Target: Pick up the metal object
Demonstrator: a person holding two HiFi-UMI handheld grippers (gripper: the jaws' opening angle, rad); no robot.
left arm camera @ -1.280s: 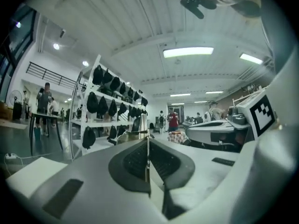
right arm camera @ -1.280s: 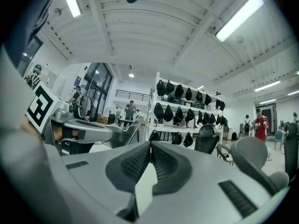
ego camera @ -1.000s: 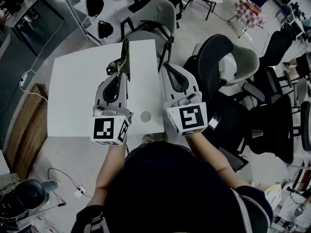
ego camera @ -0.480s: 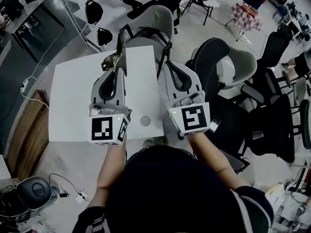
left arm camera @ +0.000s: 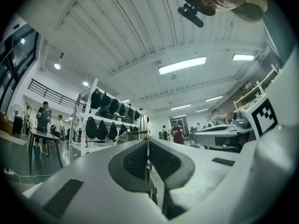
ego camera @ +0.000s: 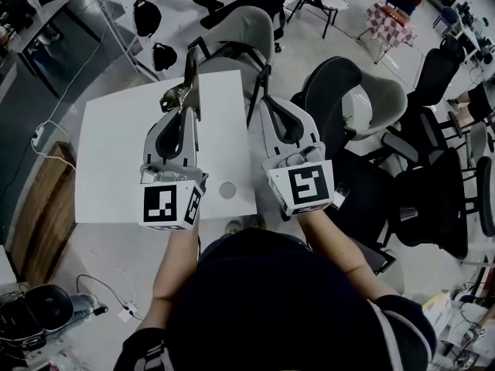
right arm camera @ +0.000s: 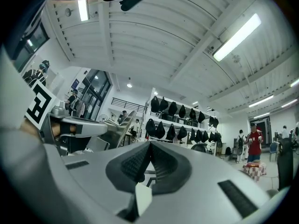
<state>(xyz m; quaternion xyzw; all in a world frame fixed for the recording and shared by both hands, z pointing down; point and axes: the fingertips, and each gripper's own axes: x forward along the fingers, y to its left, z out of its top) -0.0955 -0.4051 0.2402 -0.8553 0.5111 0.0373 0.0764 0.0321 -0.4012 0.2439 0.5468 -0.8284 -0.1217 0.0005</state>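
Left gripper: the left gripper point(ego camera: 188, 111) is on the left of the head view, its marker cube nearest the person and its jaws pointing far.
Left jaws: pressed narrow on the metal part point(ego camera: 179, 93). The left gripper view point(left arm camera: 147, 142) shows a thin edge of it clamped between the 2 pads.
Metal part: a thin grey piece point(left arm camera: 143, 125) that stands up past the left jaw tips. In the head view it lies over the far middle of the table point(ego camera: 116, 153). I cannot tell its height above the top.
Right gripper: the right gripper point(ego camera: 266, 107) is just right of the left one and parallel to it, over the table's right edge.
Right jaws: closed together, with nothing between the pads in the right gripper view point(right arm camera: 149, 146).
Cross-check: the right gripper view shows the metal part point(right arm camera: 119, 124) at its left, beyond the left gripper's body.
Table: white and square, with 1 small round disc point(ego camera: 227, 190) near its near right corner, between the 2 grippers.
Surroundings: a grey chair point(ego camera: 249, 28) stands at the table's far side, and black chairs point(ego camera: 433, 199) stand to the right.
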